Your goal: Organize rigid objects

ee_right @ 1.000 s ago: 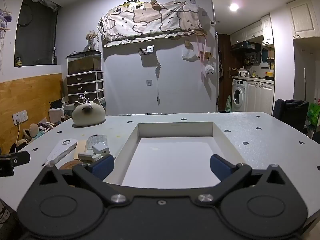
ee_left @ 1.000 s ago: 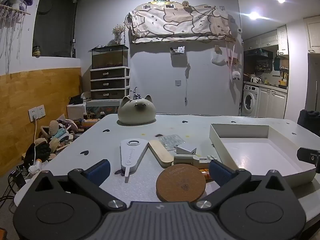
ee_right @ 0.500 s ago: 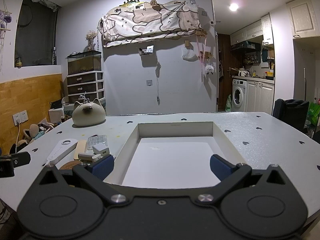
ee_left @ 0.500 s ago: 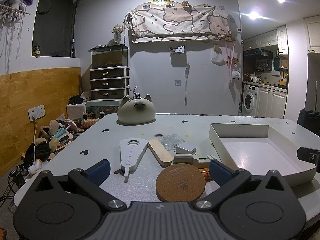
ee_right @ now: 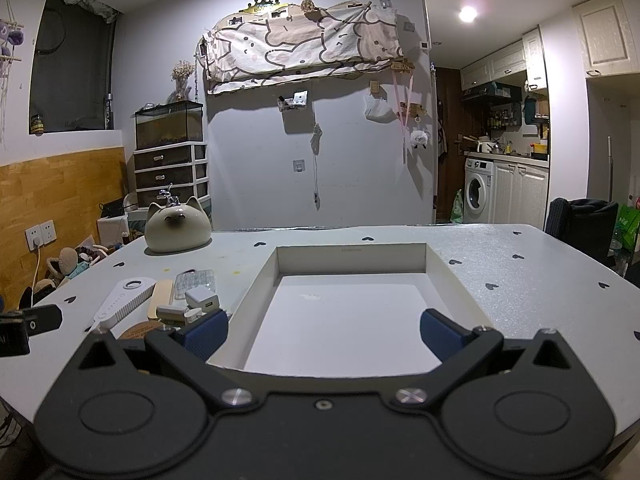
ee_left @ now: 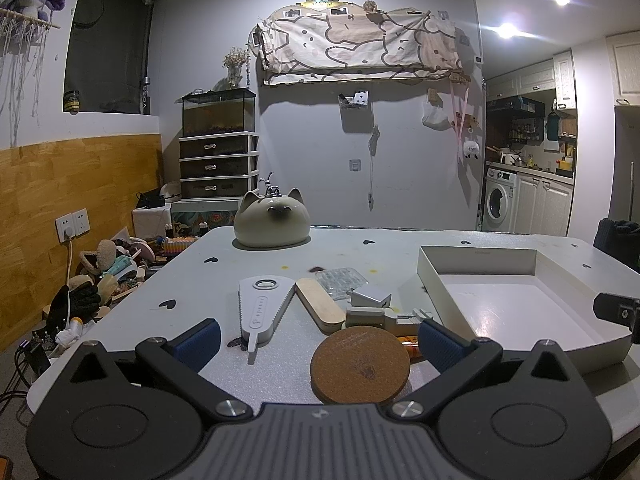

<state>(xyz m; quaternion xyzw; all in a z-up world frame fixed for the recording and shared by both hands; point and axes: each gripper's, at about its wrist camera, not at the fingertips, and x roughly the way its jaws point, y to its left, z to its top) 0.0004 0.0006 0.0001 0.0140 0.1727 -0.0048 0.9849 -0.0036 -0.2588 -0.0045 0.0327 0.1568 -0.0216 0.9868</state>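
Observation:
A round cork coaster (ee_left: 360, 365) lies on the table between the open fingers of my left gripper (ee_left: 318, 342). Behind it sit a white serrated tool (ee_left: 260, 312), a wooden paddle (ee_left: 320, 306), a white charger cube (ee_left: 372, 297), a beige clip (ee_left: 366, 316) and a clear blister pack (ee_left: 341, 280). The same cluster shows left of my right gripper (ee_right: 324, 334): white tool (ee_right: 124, 300), charger (ee_right: 202, 300). The right gripper hangs open over the near edge of the white tray (ee_right: 352, 260), holding nothing.
A cat-shaped ceramic pot (ee_left: 272, 226) stands at the table's far left. The tray (ee_left: 476, 258) fills the right side in the left wrist view. Clutter covers the floor left of the table (ee_left: 100, 276). A dark chair (ee_right: 580, 220) stands right.

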